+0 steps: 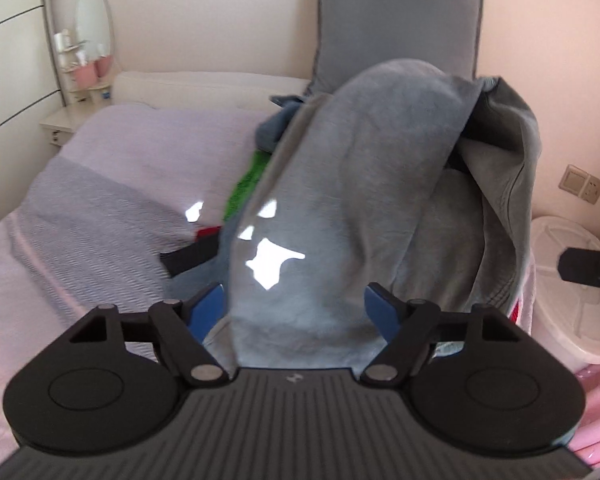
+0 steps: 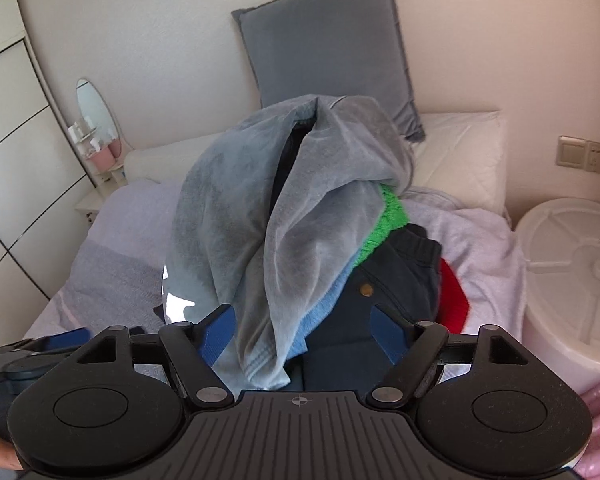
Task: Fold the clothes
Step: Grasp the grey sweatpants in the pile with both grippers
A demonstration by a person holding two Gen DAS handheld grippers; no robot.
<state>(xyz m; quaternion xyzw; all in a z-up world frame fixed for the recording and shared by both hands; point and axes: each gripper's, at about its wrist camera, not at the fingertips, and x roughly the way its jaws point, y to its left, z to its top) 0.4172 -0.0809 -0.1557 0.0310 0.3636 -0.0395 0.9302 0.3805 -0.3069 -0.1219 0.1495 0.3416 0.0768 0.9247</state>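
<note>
grey velvety garment (image 2: 260, 216) heaped unfolded on the bed (image 1: 100, 184), atop a clothes pile at 12 o'clock; left gripper (image 1: 296, 308) and right gripper (image 2: 306, 332) both spread wide, gripping nothing; folding not begun.

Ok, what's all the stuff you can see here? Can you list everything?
grey garment: 1, soft grey, heaped on top of the clothes pile, between both grippers' fingers
green cloth: 1, bright green, in the pile under the grey garment
dark navy garment: 1, with a small round button, in the pile
light blue cloth: 1, under the grey garment
red cloth: 1, at the pile's right edge
bed cover: 1, pale lilac with a grey band
grey cushion: 1, against the wall
white pillow: 1, at the bed's head
white tub: 1, right of the bed
oval mirror: 1, on the bedside stand
left gripper: black, blue fingers, open
right gripper: same, open
</note>
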